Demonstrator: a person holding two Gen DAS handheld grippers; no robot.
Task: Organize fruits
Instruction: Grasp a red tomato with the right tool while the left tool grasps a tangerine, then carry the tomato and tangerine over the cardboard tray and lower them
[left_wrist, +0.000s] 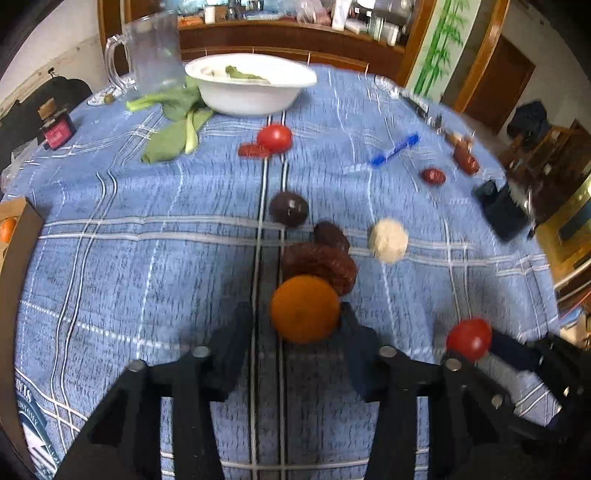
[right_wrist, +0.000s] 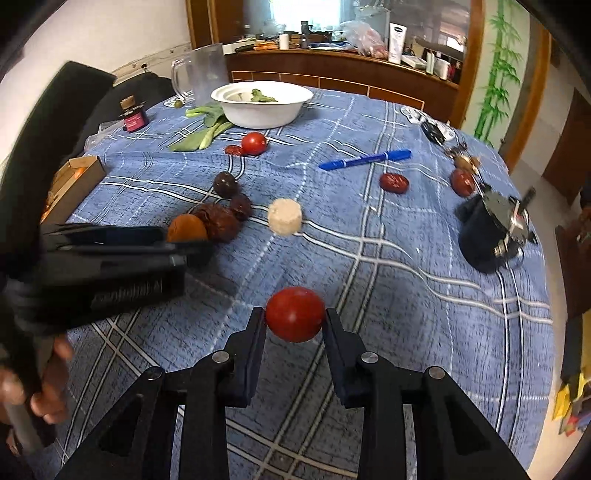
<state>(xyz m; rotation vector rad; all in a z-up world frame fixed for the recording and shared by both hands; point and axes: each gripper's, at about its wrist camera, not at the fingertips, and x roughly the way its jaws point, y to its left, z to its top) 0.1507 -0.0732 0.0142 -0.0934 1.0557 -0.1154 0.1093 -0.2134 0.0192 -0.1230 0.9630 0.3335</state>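
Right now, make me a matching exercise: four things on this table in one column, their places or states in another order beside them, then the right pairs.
Things
1. orange
2. near tomato
3. blue pen
4. white bowl

Places or states
A. lies loose on the tablecloth, near the right side
B. between the fingers of the left hand-held gripper
C. at the far end, with greens inside
D. between the fingers of the right hand-held gripper

Pairs: 1-B, 2-D, 3-A, 4-C
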